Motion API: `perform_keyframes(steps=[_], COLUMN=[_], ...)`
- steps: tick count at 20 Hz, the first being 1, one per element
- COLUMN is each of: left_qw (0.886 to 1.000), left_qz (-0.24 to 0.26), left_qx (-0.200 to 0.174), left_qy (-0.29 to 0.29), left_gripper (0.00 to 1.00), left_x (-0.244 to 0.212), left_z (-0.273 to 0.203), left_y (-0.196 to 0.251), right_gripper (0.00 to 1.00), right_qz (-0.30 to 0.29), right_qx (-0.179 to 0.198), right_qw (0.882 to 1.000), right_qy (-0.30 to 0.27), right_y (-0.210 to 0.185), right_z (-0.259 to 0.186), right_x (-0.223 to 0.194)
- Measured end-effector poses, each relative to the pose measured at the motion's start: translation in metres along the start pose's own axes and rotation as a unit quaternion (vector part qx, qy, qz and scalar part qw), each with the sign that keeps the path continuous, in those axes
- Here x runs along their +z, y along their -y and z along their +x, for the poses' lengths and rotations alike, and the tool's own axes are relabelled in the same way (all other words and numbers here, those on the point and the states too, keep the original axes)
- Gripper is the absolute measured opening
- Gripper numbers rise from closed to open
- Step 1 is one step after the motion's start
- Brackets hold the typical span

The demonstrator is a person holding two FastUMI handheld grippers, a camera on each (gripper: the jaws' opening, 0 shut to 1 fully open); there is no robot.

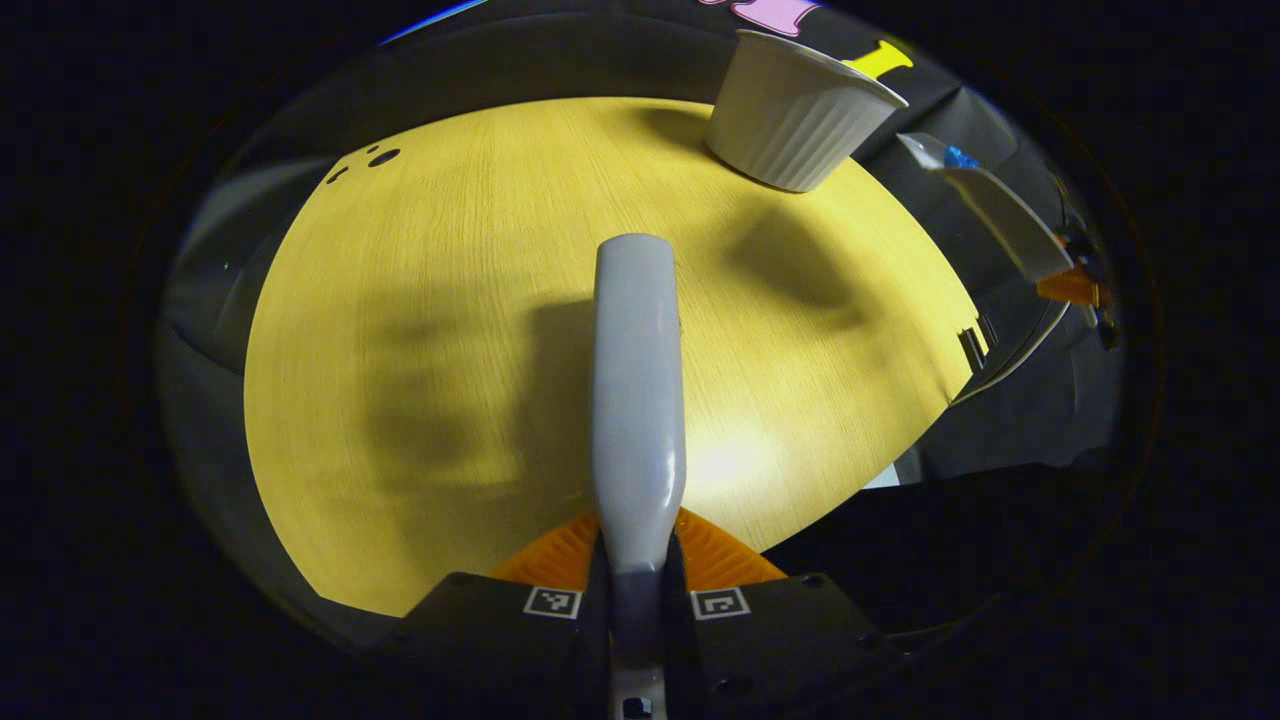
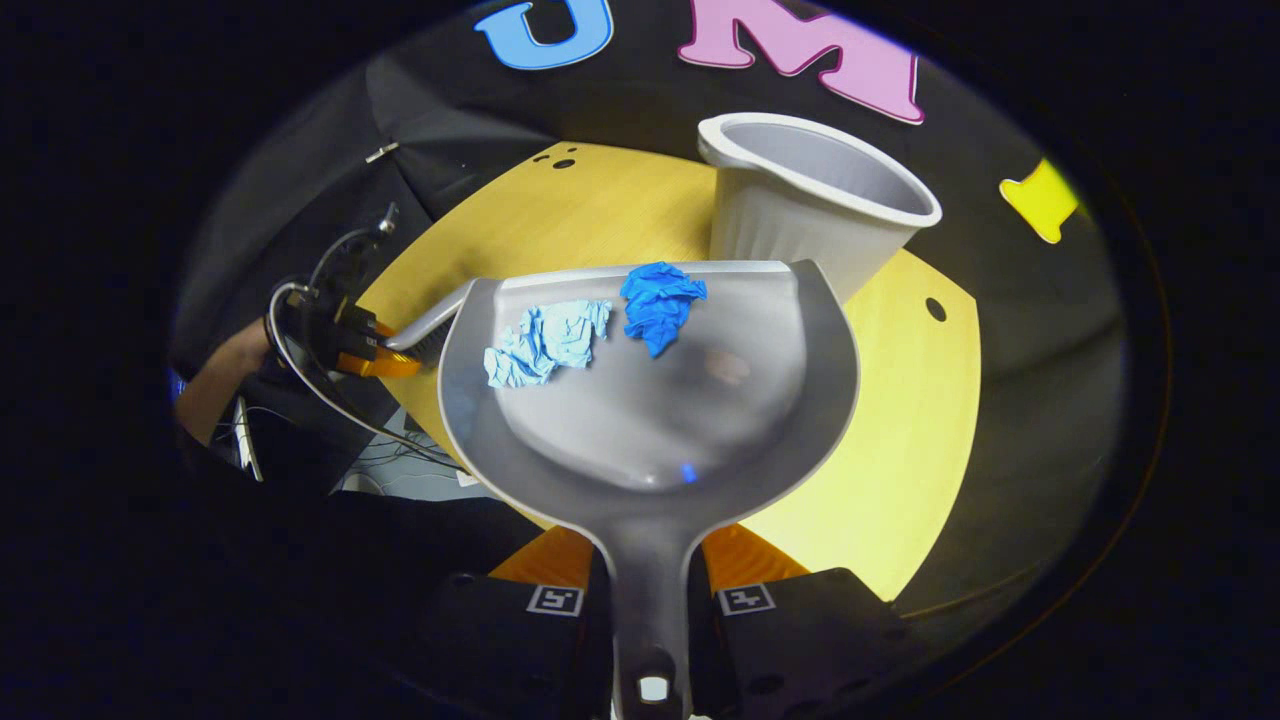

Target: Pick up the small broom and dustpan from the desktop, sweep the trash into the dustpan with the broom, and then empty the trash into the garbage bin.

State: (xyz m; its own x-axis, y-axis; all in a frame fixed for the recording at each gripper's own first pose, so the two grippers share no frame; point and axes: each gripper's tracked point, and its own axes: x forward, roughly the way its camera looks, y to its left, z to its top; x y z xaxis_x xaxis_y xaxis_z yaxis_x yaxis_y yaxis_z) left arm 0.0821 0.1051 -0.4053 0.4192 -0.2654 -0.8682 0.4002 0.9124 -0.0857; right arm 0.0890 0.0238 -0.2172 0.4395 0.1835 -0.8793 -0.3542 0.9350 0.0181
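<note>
In the left gripper view, my left gripper (image 1: 637, 560) is shut on the grey broom (image 1: 636, 380), which points forward above the yellow table (image 1: 420, 300). My right gripper (image 2: 648, 575) is shut on the handle of the grey dustpan (image 2: 650, 440), held level over the table (image 2: 900, 420). Near the pan's front lip lie a light blue paper wad (image 2: 545, 342) and a dark blue wad (image 2: 660, 300). The white ribbed garbage bin (image 2: 810, 200) stands upright just beyond the pan. The left gripper (image 2: 375, 355) holds the broom (image 2: 428, 322) beside the pan's left rim.
The bin (image 1: 795, 115) stands at the table's far right edge in the left gripper view, with the dustpan (image 1: 1000, 215) and right gripper (image 1: 1075, 285) off to its right. A person's hand (image 2: 215, 385) and cables sit left of the table. Small holes mark the tabletop.
</note>
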Motion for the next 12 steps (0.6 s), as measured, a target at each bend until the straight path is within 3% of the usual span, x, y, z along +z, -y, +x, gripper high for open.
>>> perform_keyframes(steps=[6, 12], left_qw=[1.0, 0.999], left_qz=[0.008, -0.02], left_qx=[0.003, 0.007], left_qy=[0.014, 0.035], left_gripper=[0.25, 0.25], left_x=[-0.007, 0.0], left_z=[-0.03, -0.039], left_y=[0.013, 0.012], right_gripper=[0.34, 0.34], right_qz=[-0.006, 0.039], right_qx=[-0.045, -0.079], right_qw=[0.999, 0.994], right_qy=[0.025, 0.058], right_y=[-0.006, -0.002], right_z=[0.007, 0.011], right_x=[-0.002, -0.005])
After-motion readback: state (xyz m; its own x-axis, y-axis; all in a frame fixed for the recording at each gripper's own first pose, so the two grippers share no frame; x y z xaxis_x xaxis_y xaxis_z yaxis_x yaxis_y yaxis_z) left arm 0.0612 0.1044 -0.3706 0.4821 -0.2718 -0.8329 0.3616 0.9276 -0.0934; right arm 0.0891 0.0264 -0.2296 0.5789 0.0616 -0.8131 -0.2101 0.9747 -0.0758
